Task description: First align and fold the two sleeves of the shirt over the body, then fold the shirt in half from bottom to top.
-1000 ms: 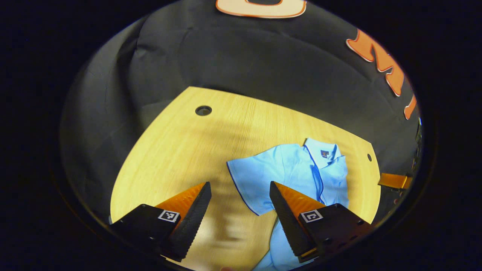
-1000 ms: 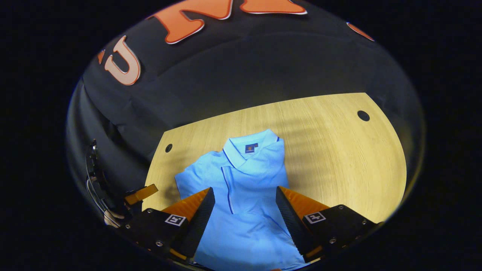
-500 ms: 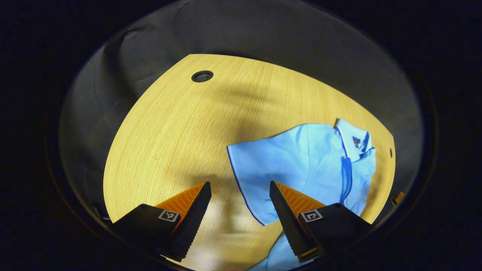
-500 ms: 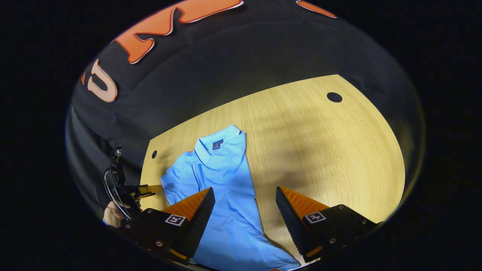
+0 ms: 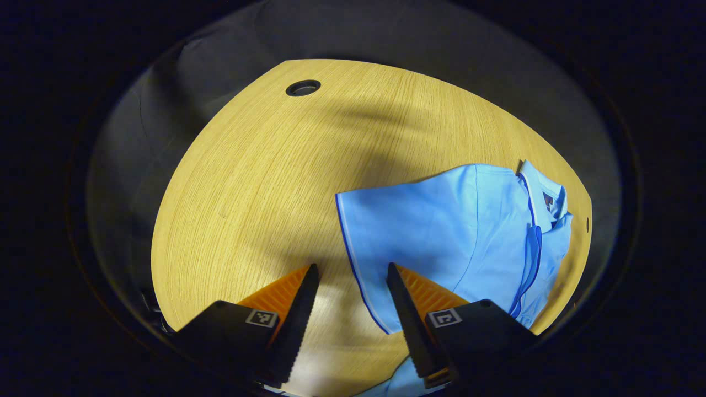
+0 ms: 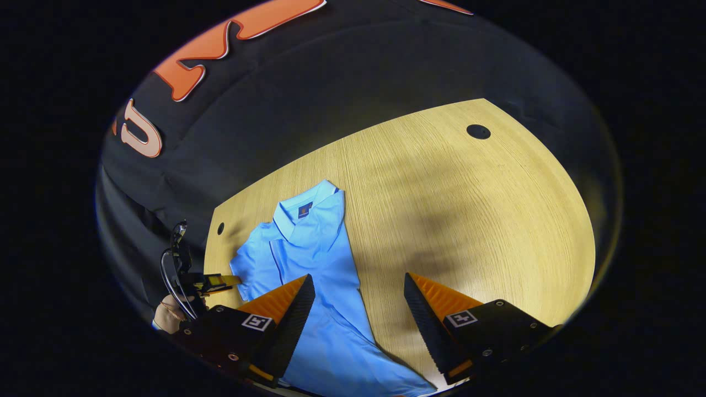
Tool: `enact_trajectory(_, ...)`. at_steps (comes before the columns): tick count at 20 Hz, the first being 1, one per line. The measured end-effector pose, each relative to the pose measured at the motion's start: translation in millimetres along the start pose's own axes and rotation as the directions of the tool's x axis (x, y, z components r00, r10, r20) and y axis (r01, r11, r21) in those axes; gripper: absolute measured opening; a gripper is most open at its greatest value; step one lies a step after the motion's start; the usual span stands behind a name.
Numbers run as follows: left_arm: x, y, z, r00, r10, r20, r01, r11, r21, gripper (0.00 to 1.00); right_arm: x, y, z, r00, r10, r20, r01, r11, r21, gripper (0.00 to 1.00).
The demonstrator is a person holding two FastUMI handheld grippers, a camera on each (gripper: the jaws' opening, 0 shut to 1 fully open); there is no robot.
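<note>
A light wooden counter [image 5: 253,182] with round cable holes [image 5: 303,87] is seen against the booth's black cloth wall [image 6: 331,94]. Since a second ago the left hand-held gripper [image 5: 349,309] has been lowered toward the sleeve hem [image 5: 353,259] and its jaws narrowed slightly (still apart, holding nothing); the right hand-held gripper [image 6: 358,314] has been swung rightward, jaws wide and empty. The light blue polo shirt [image 6: 309,264] is laid flat at the counter's left, collar [image 6: 300,207] pointed toward the far wall, long axis running away from the viewer.

The shirt [image 6: 314,259] collar label is too small to read
</note>
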State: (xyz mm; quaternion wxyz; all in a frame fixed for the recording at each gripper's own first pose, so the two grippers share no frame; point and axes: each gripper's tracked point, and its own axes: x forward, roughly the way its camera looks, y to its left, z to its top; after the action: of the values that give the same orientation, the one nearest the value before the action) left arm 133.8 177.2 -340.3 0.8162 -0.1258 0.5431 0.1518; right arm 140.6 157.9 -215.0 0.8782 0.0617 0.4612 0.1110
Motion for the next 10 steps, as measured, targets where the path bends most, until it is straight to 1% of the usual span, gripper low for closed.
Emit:
enact_trajectory(1, 0.9, -4.0, 1.6, 1.0, -0.007, 0.009, 0.007, 1.0, 0.008, 0.72, 0.0, 1.8, -0.6, 1.0, 0.002, 0.0, -0.002, 1.0, -0.002, 0.98)
enact_trajectory(4, 1.2, -10.5, 2.9, 0.999, -0.045, 0.011, 0.045, 0.999, 0.018, 0.29, -1.1, 3.2, -3.2, 1.0, -0.002, 0.002, 0.002, 1.0, -0.009, 0.99)
enact_trajectory(5, 0.6, -10.1, 1.9, 0.998, -0.055, 0.003, 0.055, 0.998, 0.032, 0.17, -1.1, 2.8, -4.7, 1.0, -0.003, 0.002, 0.003, 1.0, -0.008, 0.99)
enact_trajectory(6, -0.3, -7.2, 0.7, 0.998, -0.06, 0.004, 0.06, 0.998, 0.034, 0.17, -1.8, 2.7, -7.1, 1.0, -0.005, 0.0, 0.005, 1.0, -0.006, 0.99)
enact_trajectory(7, 0.8, -11.3, 1.1, 0.997, -0.074, -0.001, 0.074, 0.997, 0.027, 0.06, -1.8, 2.1, -9.3, 1.0, -0.007, -0.002, 0.007, 1.0, -0.003, 0.99)
enact_trajectory(10, -5.9, -13.7, 5.4, 0.992, -0.127, 0.015, 0.126, 0.992, 0.014, 0.06, -4.5, 2.1, -15.2, 1.0, -0.011, -0.005, 0.011, 1.0, 0.001, 0.99)
